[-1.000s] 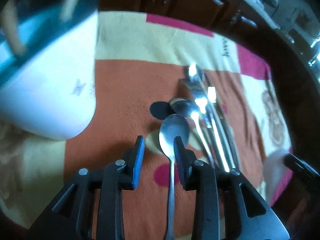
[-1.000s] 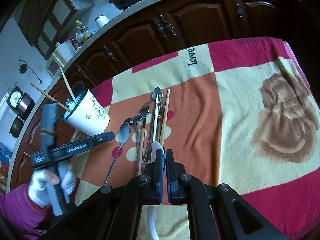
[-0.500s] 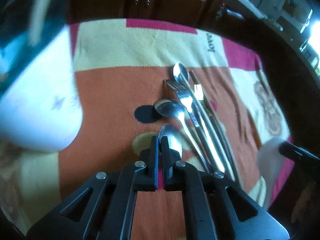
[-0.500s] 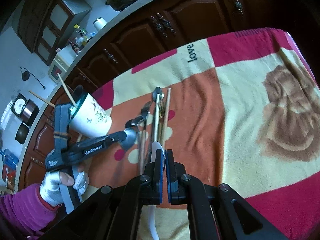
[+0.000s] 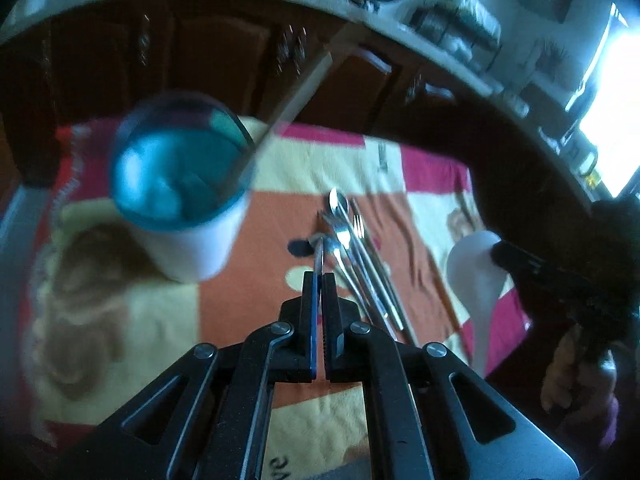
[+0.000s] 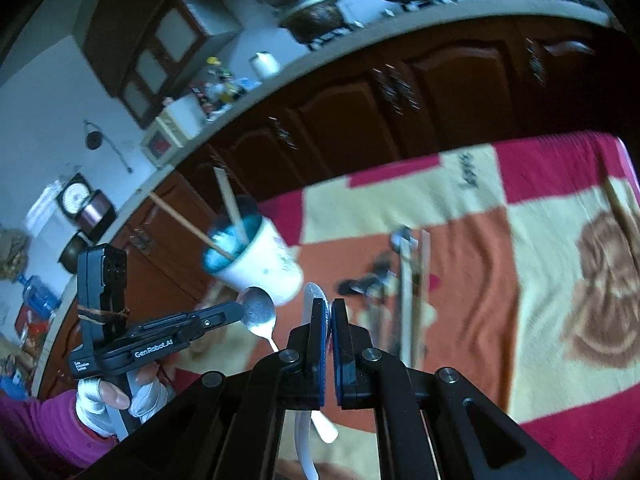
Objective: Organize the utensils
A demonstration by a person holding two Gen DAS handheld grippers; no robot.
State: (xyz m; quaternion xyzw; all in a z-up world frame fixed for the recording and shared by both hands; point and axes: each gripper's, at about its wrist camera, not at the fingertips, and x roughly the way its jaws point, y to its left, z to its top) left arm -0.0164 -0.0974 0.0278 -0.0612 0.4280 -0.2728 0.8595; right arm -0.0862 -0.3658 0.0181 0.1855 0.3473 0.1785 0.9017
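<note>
Nearest us, at the bottom of the left wrist view, our left gripper (image 5: 320, 280) has its jaws clamped on a shiny steel spoon (image 6: 258, 312); the right wrist view shows it at lower left, bowl standing clear of the cloth. Our right gripper (image 6: 329, 308) is likewise closed, pinching a white plastic ladle-style spoon (image 5: 476, 276) whose handle hangs below the fingers. Just beyond, at centre frame, the remaining steel forks and spoons with wooden chopsticks (image 5: 356, 256) lie side by side on the orange panel of the checked red, cream and orange blanket (image 5: 280, 168). Farther up and left stands the white cup with a teal inside (image 5: 180, 184), upright, already holding two wooden chopsticks (image 6: 228, 204). We judge the step in hand to be carrying both spoons to that cup. Next we would bring each spoon over the rim, tip it handle-down, and release, taking care not to knock the cup.
</note>
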